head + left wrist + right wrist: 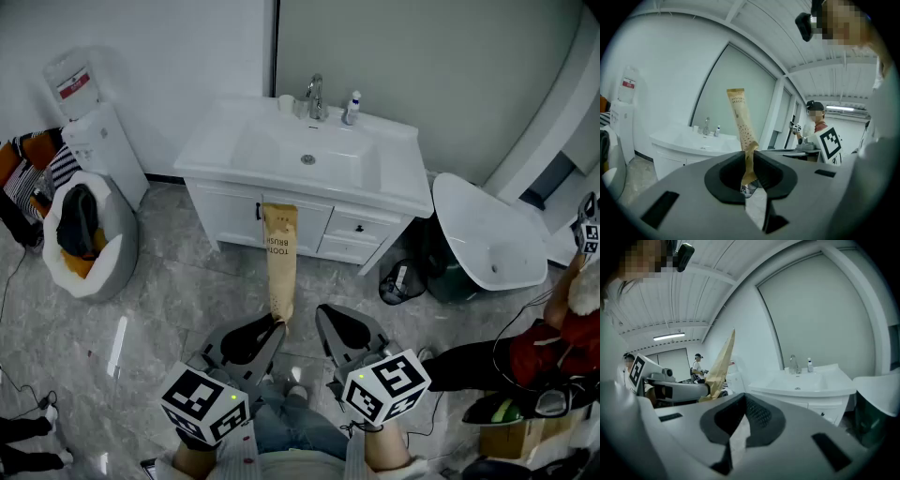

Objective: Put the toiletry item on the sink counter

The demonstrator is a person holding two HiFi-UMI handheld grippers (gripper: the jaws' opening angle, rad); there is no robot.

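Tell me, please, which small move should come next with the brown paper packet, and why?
Probably carry the left gripper forward toward the sink counter, keeping the grip. Its jaws pinch the lower end of the toothbrush packet, and the counter stands ahead across the floor, with bare surface beside the basin.

A staged bathroom in a lab: white sink vanity, faucet, marble-tiled floor.
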